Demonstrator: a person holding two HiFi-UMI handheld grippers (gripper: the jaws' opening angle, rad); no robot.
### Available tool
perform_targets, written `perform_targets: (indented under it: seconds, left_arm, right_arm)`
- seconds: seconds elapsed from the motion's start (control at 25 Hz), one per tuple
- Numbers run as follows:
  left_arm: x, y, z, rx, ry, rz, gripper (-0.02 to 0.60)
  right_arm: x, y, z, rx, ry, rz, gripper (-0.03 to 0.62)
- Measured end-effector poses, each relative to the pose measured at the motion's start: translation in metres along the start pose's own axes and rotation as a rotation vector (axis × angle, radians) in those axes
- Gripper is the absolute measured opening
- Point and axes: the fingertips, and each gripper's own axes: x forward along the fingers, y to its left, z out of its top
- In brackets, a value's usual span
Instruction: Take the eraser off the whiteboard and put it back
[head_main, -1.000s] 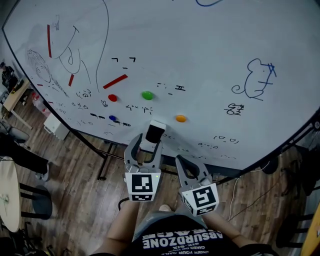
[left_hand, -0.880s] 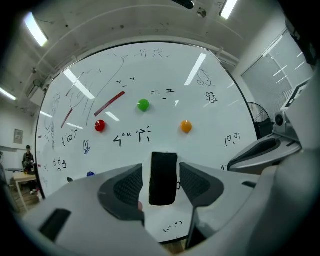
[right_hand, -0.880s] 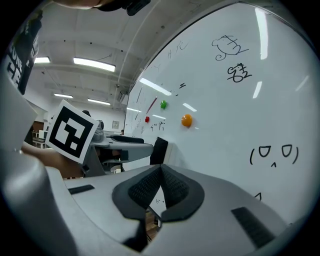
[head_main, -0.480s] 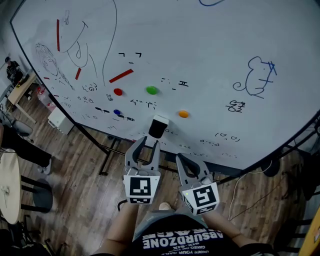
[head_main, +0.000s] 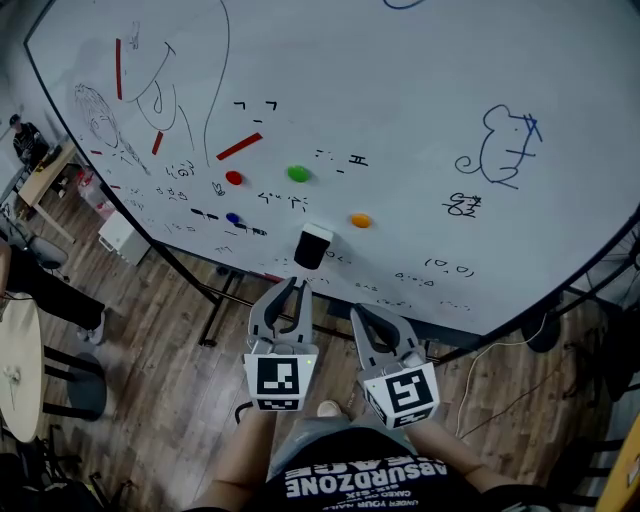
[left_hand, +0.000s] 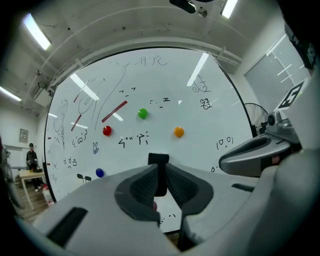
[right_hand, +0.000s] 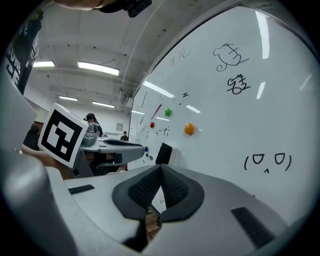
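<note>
Jaws of right gripper (head_main: 358, 314) together, empty. Left gripper (head_main: 296, 284): jaws have just been closing, now down to a narrow slit with nothing between them. Eraser (head_main: 313, 247) sits just beyond its tips, stuck on whiteboard (head_main: 430, 110), down-left of orange magnet (head_main: 361, 220), below green magnet (head_main: 298, 174).
</note>
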Motion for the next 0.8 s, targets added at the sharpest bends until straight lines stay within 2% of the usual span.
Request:
perform_targets:
  seconds: [0.36,0.8]
  left_arm:
    - [-0.016,-0.011,0.001,-0.026,0.007,-0.001,0.012]
    - [-0.039,-0.024,-0.001,-0.062,0.022,0.01,0.008]
  right_arm:
    - [-0.015,0.005,0.002,0.0,0.002,0.021,-0.003]
    - [-0.034,0.014,0.005,0.001,0.004,0.058,-0.003]
